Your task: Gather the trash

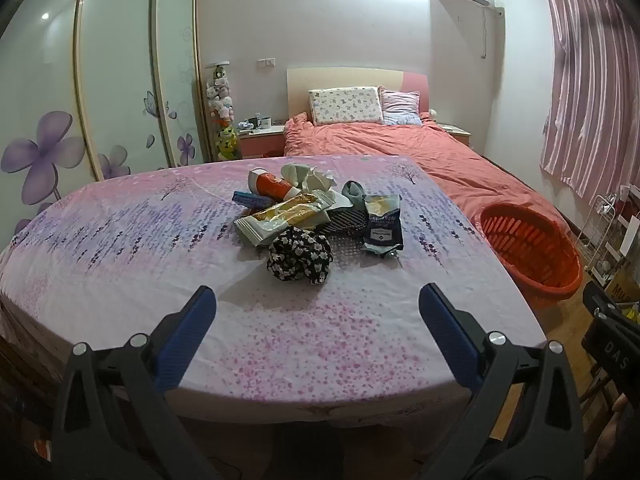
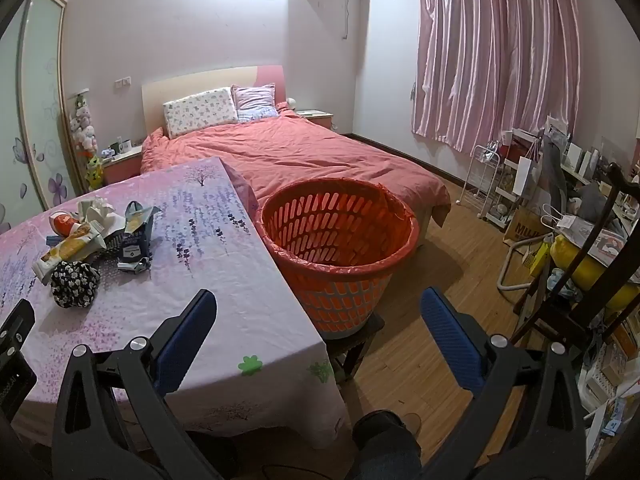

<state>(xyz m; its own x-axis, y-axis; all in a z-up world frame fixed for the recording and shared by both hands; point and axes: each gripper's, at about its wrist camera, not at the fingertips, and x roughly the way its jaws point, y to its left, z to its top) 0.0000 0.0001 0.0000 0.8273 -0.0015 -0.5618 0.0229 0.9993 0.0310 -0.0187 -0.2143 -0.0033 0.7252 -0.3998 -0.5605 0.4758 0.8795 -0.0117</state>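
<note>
Filling the far side of the room, a bed (image 2: 296,152) with a salmon-red cover stands against the wall under two pillows, with pink striped curtains (image 2: 496,52) hanging to its right. Nearer, the tabletop (image 1: 120,264) wears a pink and lavender flowered cloth. Just beside its right edge sits an orange slotted basket (image 2: 340,216) lined with an orange bag, raised on a dark stool above the wood floor.

Near the middle of the tabletop lies the trash pile (image 1: 316,216): a yellow snack wrapper (image 1: 280,216) across the front, a dark blue packet (image 1: 382,222) to its right, an orange and white cup (image 1: 270,184) on its side at the back, crumpled white tissue (image 1: 306,174) beside the cup, and a black floral-print bundle (image 1: 300,258) closest to the camera. These pieces touch or overlap one another.

Both tongs hover short of the pile. The left tongs (image 1: 316,316) stand spread as wide as they go over the near part of the cloth, with nothing between the blue pads. The right tongs (image 2: 320,320) are equally wide and empty, aimed toward the tabletop's corner and the basket.
</note>
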